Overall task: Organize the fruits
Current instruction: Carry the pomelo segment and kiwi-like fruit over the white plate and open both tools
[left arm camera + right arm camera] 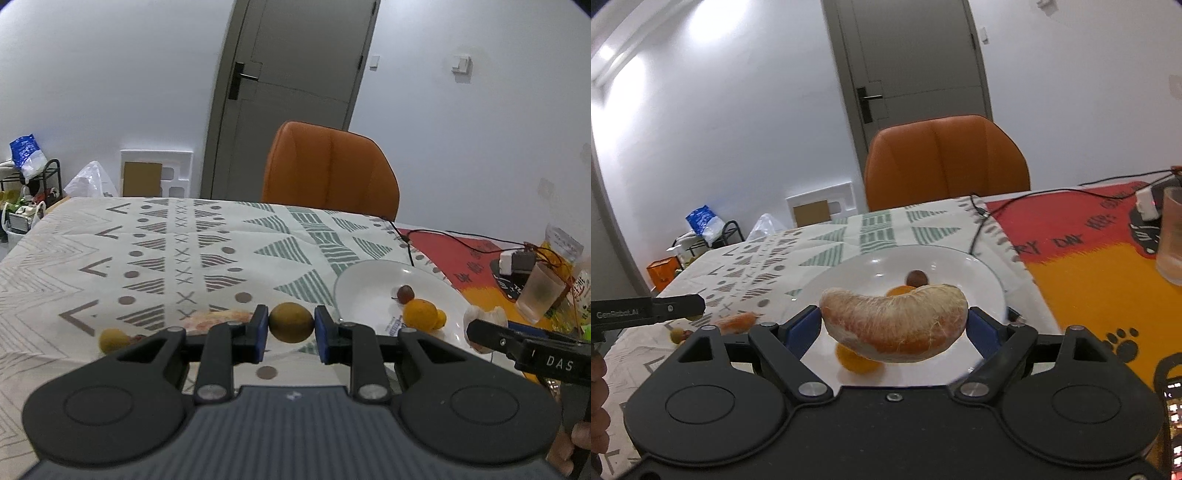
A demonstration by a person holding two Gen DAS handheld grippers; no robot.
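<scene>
The table wears a white cloth with grey and green triangles, and an orange padded chair stands behind it. A wide white ceramic plate holds two small orange fruits and a dark reddish-brown one. Just above the plate, the right gripper has its fingers clamped on a large peeled pomelo segment. Left of the plate, the left gripper pinches a round yellow-green fruit.
</scene>
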